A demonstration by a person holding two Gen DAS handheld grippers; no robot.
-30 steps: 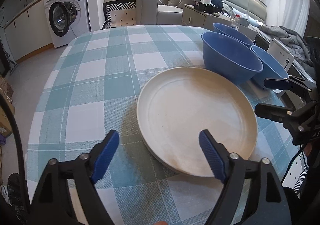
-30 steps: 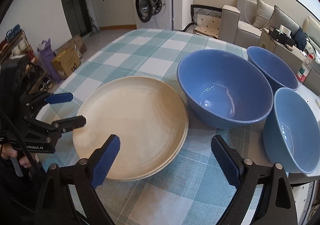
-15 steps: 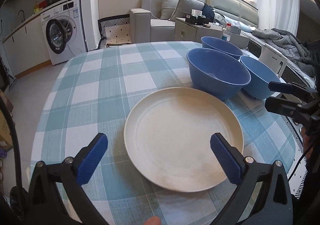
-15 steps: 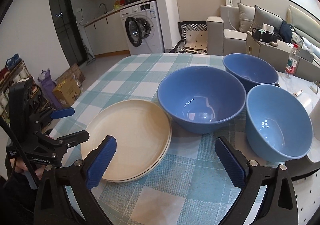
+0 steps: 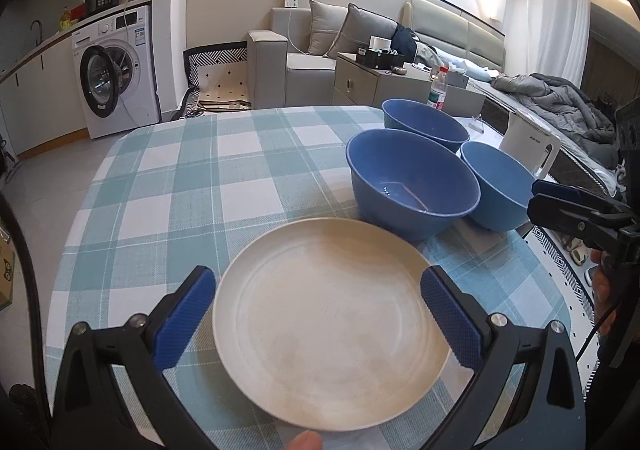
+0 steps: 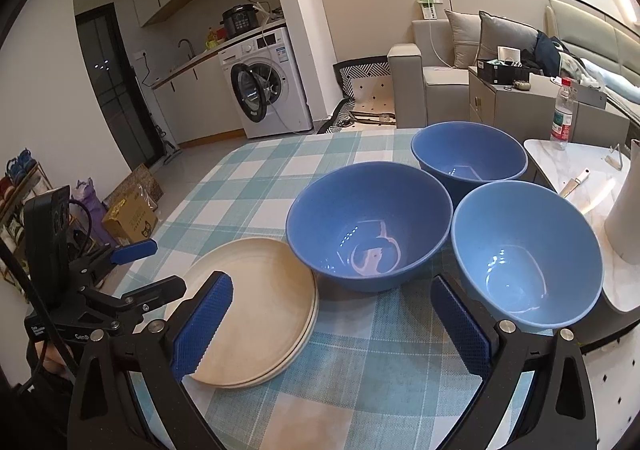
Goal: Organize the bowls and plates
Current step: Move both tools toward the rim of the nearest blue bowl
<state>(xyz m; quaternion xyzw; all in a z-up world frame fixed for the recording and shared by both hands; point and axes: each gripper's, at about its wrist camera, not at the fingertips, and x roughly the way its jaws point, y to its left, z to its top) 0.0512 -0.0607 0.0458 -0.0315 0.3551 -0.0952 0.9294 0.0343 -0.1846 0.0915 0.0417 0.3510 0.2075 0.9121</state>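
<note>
A stack of cream plates (image 5: 332,318) (image 6: 256,310) lies on the checked tablecloth near the front edge. Three blue bowls stand behind it: a middle bowl (image 5: 412,186) (image 6: 370,228), a far bowl (image 5: 424,124) (image 6: 468,156) and a right bowl (image 5: 496,184) (image 6: 526,254). My left gripper (image 5: 320,314) is open and empty, held above the plates, its fingers either side of them. My right gripper (image 6: 332,326) is open and empty, over the cloth in front of the middle and right bowls. It shows from the side in the left wrist view (image 5: 560,206).
The round table (image 5: 168,186) has a teal and white cloth. A white kettle (image 5: 528,148) stands right of the bowls on a marble side surface (image 6: 576,166) with a water bottle (image 6: 562,110). A washing machine (image 5: 112,66) and sofa (image 5: 320,50) are beyond.
Both grippers have pulled back and risen, so plates and bowls look smaller and farther away. Both stay open and empty. Plates and bowls have not moved.
</note>
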